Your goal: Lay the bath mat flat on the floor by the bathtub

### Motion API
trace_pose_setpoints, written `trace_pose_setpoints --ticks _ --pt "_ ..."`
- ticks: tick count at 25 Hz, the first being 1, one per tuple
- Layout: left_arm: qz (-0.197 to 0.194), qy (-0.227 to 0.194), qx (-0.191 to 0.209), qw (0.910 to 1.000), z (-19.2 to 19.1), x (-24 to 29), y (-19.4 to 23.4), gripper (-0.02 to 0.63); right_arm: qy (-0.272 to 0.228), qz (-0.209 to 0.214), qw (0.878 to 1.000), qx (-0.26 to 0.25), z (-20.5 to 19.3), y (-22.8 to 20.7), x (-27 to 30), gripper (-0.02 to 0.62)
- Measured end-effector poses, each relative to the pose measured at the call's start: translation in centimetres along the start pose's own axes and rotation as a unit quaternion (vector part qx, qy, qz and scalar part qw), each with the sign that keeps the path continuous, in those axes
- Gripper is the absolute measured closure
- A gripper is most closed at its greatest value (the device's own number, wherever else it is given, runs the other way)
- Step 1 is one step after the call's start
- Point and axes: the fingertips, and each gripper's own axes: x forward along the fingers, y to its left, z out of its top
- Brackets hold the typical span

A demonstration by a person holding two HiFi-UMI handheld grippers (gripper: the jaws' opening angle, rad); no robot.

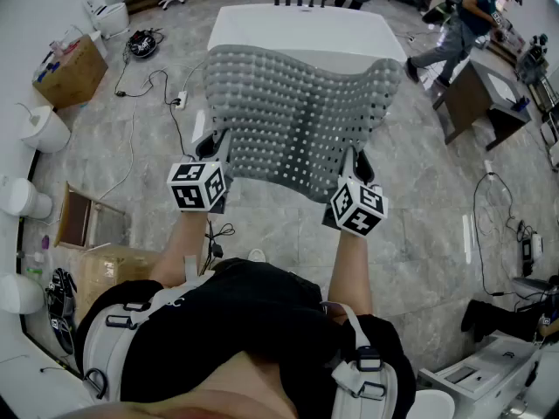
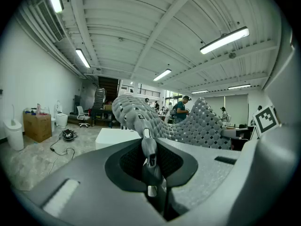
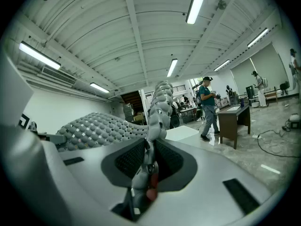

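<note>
Only gripper views show jaws pinching bath mat [image 2: 203,126].

You stand on a grey stone-tile floor [image 1: 419,208], the white bathtub [image 1: 306,29] ahead and a dark desk [image 1: 472,94] to its right. Tube lights [image 2: 225,40] run along the white ribbed ceiling [image 2: 141,22]; a cardboard box [image 1: 68,72] sits by the left wall [image 2: 28,79].

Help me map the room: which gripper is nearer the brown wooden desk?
Right. The right gripper, shut on the bath mat at one corner, is on the side of the desk. The left gripper grips the opposite corner, farther from it.
</note>
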Motion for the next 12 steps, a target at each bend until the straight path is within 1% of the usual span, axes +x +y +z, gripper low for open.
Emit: trace_pose_setpoints --ticks 4,8,12 --pt "-0.001 0.001 -0.004 1.0000 -0.4 0.7 -0.2 0.557 0.006 -0.001 1.000 -0.005 -0.4 -0.4 0.8 0.525" --pt "-0.006 0.005 -0.006 0.9999 -0.9 1.1 0.1 0.557 0.012 0.002 1.000 -0.015 -1.0 0.1 1.4 0.525" --pt "-0.012 0.013 0.005 0.9998 -0.9 2.2 1.0 0.557 0.020 -0.003 1.000 -0.017 -1.3 1.0 2.9 0.525"
